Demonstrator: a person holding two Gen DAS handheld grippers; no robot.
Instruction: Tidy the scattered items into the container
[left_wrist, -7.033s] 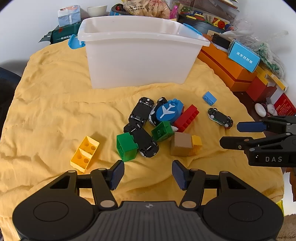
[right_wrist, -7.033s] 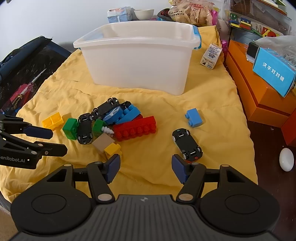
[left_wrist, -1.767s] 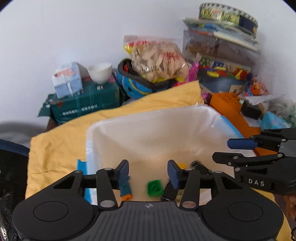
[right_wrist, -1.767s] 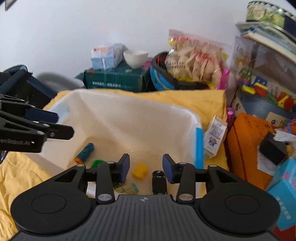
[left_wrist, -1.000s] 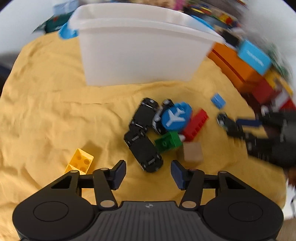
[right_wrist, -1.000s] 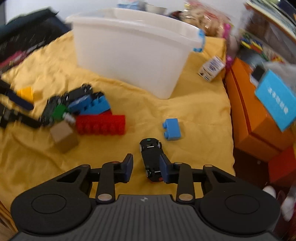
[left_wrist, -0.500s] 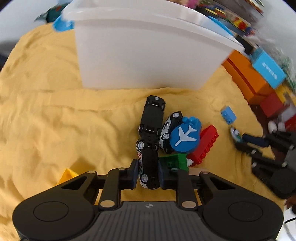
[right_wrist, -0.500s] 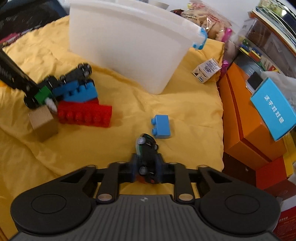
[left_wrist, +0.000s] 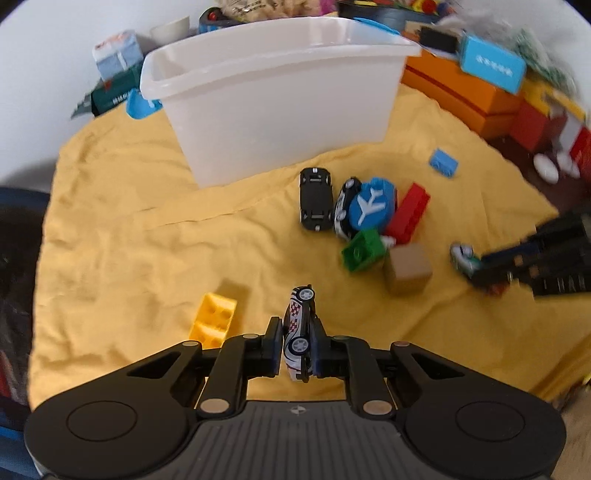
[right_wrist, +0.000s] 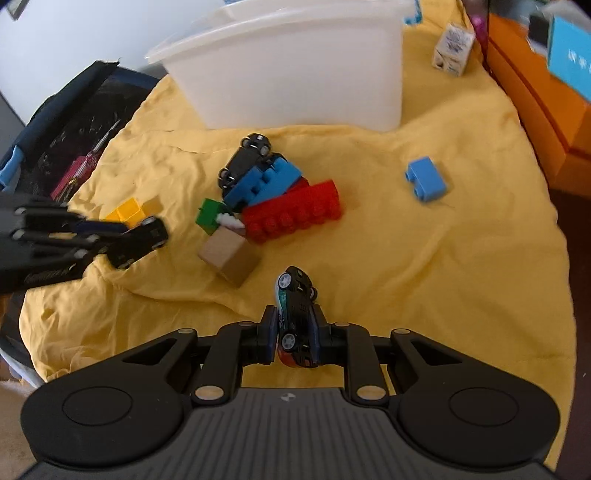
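My left gripper (left_wrist: 295, 341) is shut on a white checkered toy car (left_wrist: 300, 325), held on its side above the yellow cloth. My right gripper (right_wrist: 295, 336) is shut on a black toy car (right_wrist: 297, 306), also lifted. The white container (left_wrist: 280, 92) stands at the back; it also shows in the right wrist view (right_wrist: 291, 66). A pile lies on the cloth: a black car (left_wrist: 316, 199), a blue plane piece (left_wrist: 371, 206), a red brick (left_wrist: 408, 214), a green brick (left_wrist: 364, 249) and a tan block (left_wrist: 406, 267). A yellow brick (left_wrist: 214, 321) lies near my left gripper.
A small blue brick (right_wrist: 424, 179) lies alone on the right of the cloth. Orange boxes (left_wrist: 461, 92) and clutter line the right side. A dark bag (right_wrist: 66, 129) sits off the left edge. A small carton (right_wrist: 452, 50) stands by the container.
Both grippers have lifted their toy cars off the cloth and pulled back from the pile. The container now sits farther away in both views.
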